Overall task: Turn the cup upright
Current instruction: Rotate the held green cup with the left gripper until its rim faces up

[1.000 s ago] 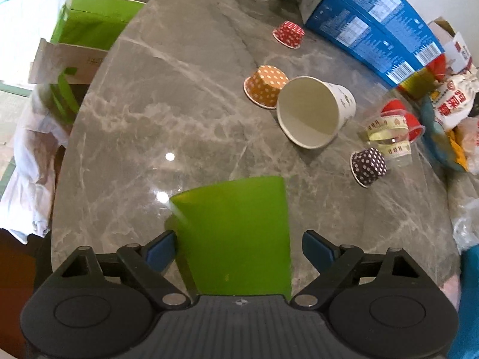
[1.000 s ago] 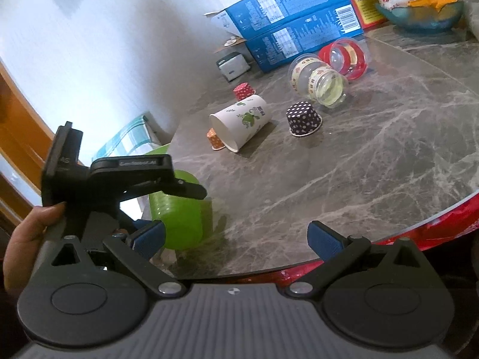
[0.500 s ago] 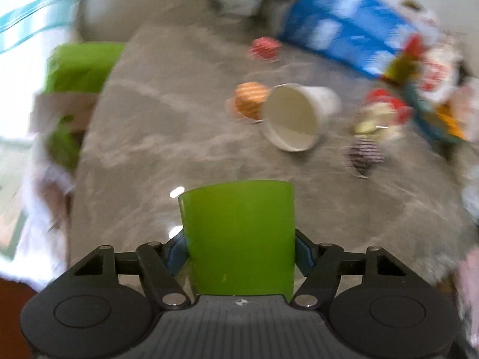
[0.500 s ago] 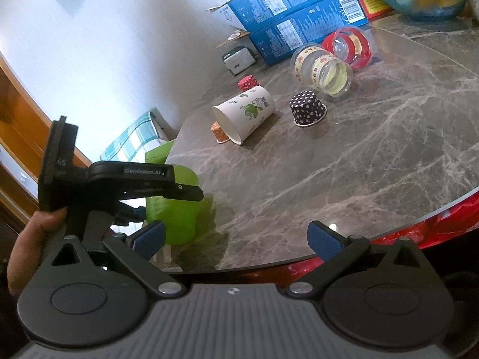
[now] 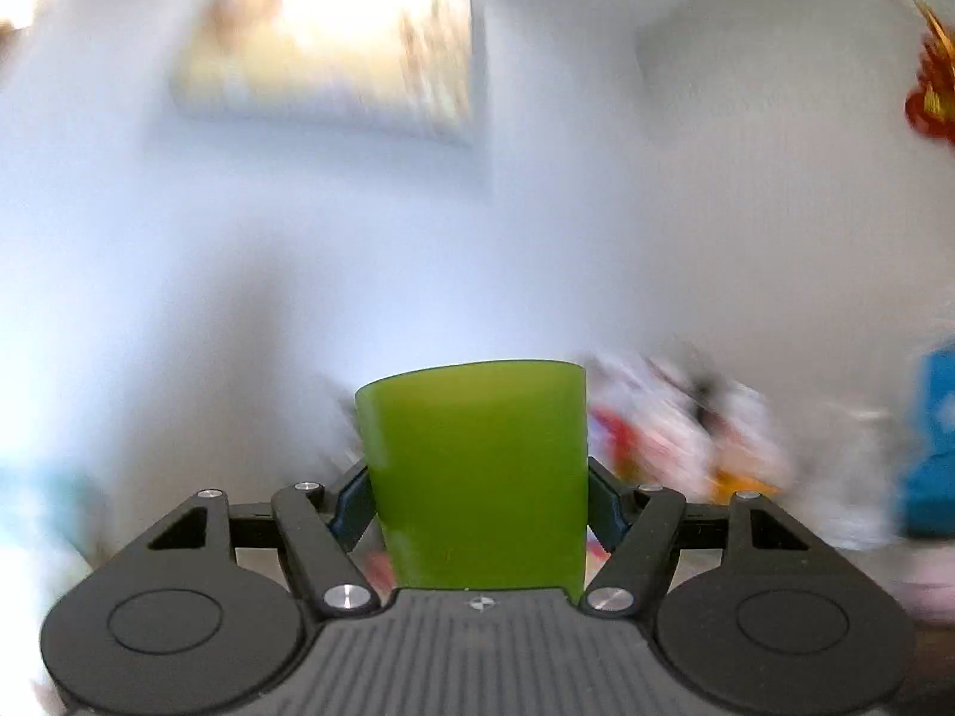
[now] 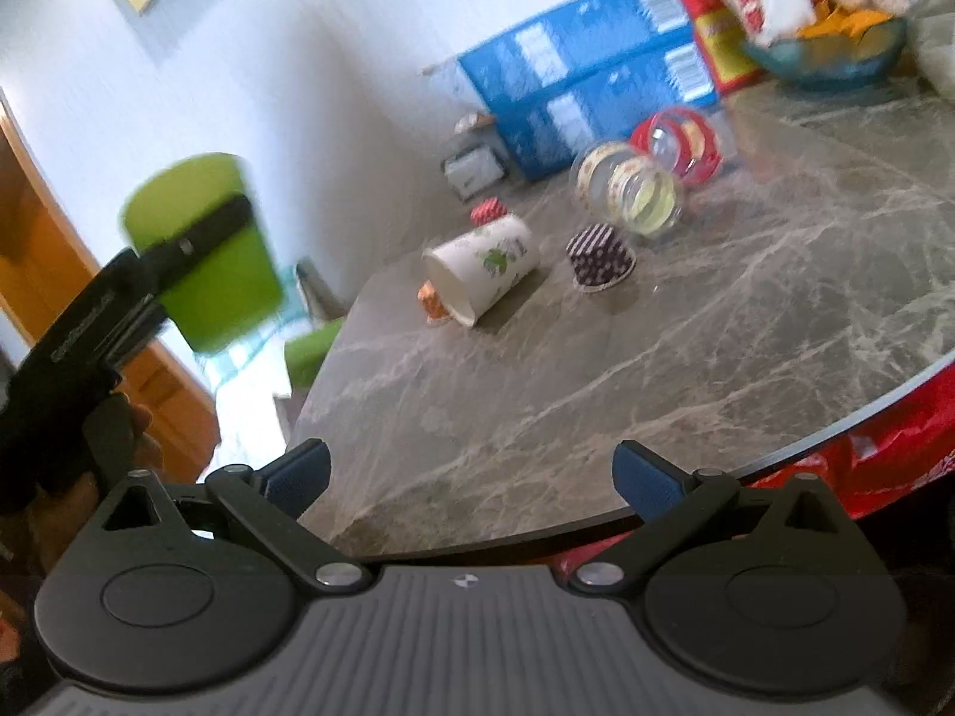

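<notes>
My left gripper (image 5: 477, 498) is shut on the green cup (image 5: 477, 471), its blue pads pressed on both sides. The left wrist view is blurred and faces the wall. In the right wrist view the green cup (image 6: 206, 250) hangs in the air at the left, off the table edge, tilted, with the left gripper's finger across it. My right gripper (image 6: 471, 477) is open and empty above the near edge of the grey marble table (image 6: 686, 346).
A white paper cup (image 6: 480, 268) lies on its side mid-table beside an orange cupcake liner (image 6: 431, 298). A dark dotted liner (image 6: 600, 259), a red liner (image 6: 488, 212), clear jars (image 6: 632, 191) and blue boxes (image 6: 573, 101) stand further back.
My left gripper closed on the green cup, lifted it off the table and swung it up to the left. My right gripper stayed open and shifted slightly.
</notes>
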`<state>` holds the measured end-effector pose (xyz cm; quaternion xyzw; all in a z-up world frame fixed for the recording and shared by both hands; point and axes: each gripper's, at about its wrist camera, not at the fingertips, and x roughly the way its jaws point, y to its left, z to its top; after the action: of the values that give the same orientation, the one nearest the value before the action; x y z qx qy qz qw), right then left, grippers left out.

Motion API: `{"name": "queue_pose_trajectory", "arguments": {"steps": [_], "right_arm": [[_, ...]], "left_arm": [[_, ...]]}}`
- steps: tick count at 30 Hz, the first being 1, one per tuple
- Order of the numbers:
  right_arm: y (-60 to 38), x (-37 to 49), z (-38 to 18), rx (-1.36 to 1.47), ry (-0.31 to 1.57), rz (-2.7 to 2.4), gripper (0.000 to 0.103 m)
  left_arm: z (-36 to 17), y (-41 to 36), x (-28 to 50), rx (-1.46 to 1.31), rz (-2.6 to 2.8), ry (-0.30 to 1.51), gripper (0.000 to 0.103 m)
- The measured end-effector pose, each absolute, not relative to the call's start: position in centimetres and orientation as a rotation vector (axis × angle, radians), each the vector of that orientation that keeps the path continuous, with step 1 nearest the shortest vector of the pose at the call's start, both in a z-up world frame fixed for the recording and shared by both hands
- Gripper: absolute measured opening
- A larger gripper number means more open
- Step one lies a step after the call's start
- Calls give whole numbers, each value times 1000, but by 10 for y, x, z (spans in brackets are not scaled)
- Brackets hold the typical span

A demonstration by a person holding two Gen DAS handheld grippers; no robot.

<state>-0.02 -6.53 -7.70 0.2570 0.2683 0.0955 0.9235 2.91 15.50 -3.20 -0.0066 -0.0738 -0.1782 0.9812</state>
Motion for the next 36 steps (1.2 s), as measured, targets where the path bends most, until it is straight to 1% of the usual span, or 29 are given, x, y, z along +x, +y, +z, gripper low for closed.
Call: {"name": "queue_pose_trajectory", "arguments": {"steps": [2, 6, 8, 13, 18, 27, 36], "right_arm": [[-66, -8, -86, 550, 513, 167, 102], [-67, -22, -102, 538, 483, 47, 102], [-69, -34, -105, 535, 436, 29, 102], [-68, -64, -114, 558, 351, 15, 102], [-65, -80, -127, 598, 332, 3, 102], [-54, -74, -124, 564, 342, 25, 102], [-50, -80, -127, 549, 336, 32, 102]], "left_arm": [[-49, 148, 30, -56, -355, -162, 73], [-87, 131, 35, -14, -408, -104, 73], [-102, 130, 35, 4, -426, -88, 73], [-121, 135, 31, -5, -475, -86, 73], [-128, 136, 26, 3, -473, -90, 73], [-139, 130, 28, 65, -428, -112, 73], [-147, 130, 29, 79, -464, -67, 73]]}}
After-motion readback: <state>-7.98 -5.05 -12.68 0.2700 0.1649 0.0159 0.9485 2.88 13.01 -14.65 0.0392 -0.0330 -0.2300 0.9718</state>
